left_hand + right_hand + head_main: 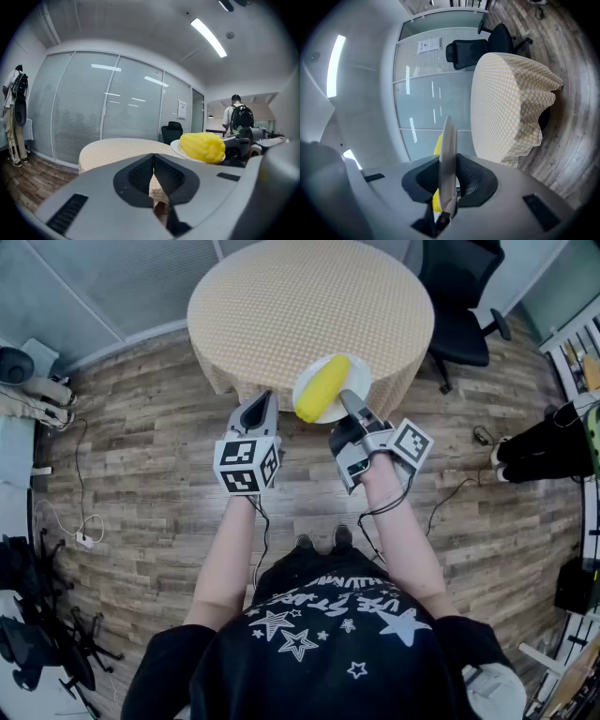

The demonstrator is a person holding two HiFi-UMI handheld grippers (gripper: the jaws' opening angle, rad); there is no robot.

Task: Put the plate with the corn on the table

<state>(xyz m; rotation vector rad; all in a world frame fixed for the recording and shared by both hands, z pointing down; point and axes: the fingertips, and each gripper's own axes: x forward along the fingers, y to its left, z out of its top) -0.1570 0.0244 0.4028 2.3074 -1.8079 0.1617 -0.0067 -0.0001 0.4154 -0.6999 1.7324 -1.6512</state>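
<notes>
A white plate (358, 381) carries a yellow corn cob (322, 388) and hangs in the air at the near edge of the round table (309, 306). My right gripper (347, 405) is shut on the plate's near rim; in the right gripper view the plate (448, 164) stands edge-on between the jaws with the corn (437, 146) behind it. My left gripper (260, 407) hovers just left of the plate, shut and empty. From the left gripper (153, 165) view the corn (203, 146) and plate (176, 148) show at right.
The table wears a tan checked cloth. A black office chair (461, 306) stands behind it at the right. Cables (80, 521) and bags lie on the wooden floor at left. A person with a backpack (238, 118) stands far off.
</notes>
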